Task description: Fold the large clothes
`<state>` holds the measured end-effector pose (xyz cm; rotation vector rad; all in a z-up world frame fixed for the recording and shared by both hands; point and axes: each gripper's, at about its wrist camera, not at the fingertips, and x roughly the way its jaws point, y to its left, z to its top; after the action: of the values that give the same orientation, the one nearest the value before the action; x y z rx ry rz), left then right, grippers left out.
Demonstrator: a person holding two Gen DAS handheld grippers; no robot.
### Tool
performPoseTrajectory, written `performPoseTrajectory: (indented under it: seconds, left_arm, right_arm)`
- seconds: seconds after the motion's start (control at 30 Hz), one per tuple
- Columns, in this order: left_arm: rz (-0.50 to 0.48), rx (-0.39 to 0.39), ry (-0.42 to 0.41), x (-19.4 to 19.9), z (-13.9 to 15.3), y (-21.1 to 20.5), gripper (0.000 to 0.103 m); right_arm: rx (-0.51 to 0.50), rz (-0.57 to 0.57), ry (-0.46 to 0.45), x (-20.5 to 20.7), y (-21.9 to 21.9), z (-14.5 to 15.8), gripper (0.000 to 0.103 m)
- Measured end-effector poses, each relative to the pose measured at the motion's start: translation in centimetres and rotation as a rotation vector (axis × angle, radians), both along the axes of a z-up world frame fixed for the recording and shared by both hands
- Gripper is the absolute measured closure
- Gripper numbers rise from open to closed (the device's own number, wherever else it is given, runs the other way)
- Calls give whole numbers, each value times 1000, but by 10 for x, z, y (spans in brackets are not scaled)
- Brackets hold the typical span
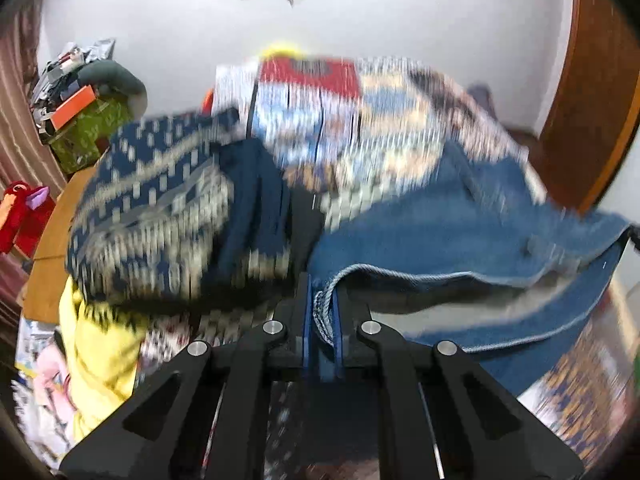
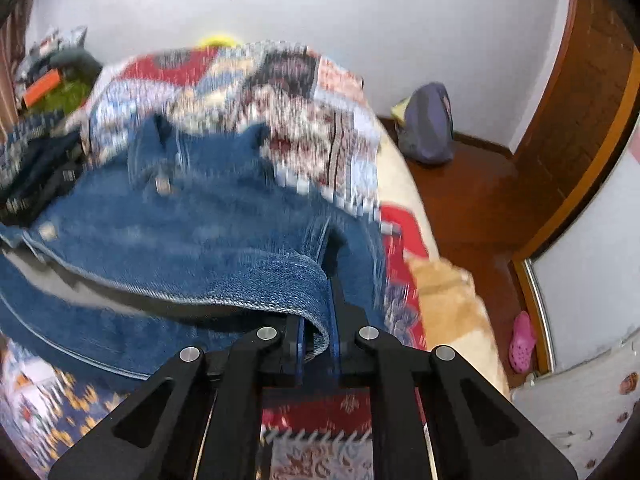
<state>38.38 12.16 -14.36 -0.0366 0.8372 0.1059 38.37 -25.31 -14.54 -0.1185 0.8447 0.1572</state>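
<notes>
A pair of blue jeans [image 1: 460, 236] hangs stretched between my two grippers above a patterned bedspread. My left gripper [image 1: 322, 312] is shut on one end of the jeans' waistband hem. My right gripper [image 2: 320, 320] is shut on the other end of the waistband, and the jeans [image 2: 200, 232] spread away to the left in the right wrist view. Both views are motion-blurred. The legs of the jeans trail over the bed.
A dark blue patterned garment [image 1: 160, 208] and a yellow garment [image 1: 100, 344] lie on the bed to the left. The bedspread [image 2: 304, 112] covers the bed. A purple bag [image 2: 428, 124] sits on the wooden floor, a pink shoe [image 2: 522, 340] by the wardrobe.
</notes>
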Motion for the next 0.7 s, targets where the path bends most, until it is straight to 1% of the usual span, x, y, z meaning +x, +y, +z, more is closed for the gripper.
performPoseTrajectory:
  seconds: [0.1, 0.17, 0.27, 0.37, 0.43, 0.5, 0.57, 0.67, 0.7]
  left_arm:
    - [3, -51, -41, 22, 24, -3, 95]
    - [5, -58, -65, 35, 33, -5, 95]
    - [18, -67, -89, 60, 39, -10, 95]
    - [39, -71, -69, 85, 30, -9, 95]
    - [59, -100, -34, 101, 17, -6, 95]
    - [80, -129, 17, 117, -1, -1, 95]
    - [92, -132, 68, 129, -20, 2, 95]
    - [114, -165, 157, 143, -48, 10, 95]
    - [116, -185, 178, 145, -55, 14, 95]
  right_arm:
    - [22, -22, -77, 12, -3, 33, 95]
    - [19, -43, -121, 26, -4, 53, 95]
    - [30, -76, -126, 50, -6, 62, 95]
    - [-7, -95, -92, 76, 0, 49, 95]
    - [-22, -98, -52, 88, 5, 34, 95]
    - [-45, -101, -15, 98, 10, 17, 95]
    - [-62, -110, 18, 105, 10, 0, 95]
    - [-51, -134, 79, 117, 11, -27, 95]
    - [-46, -139, 90, 120, 10, -30, 95]
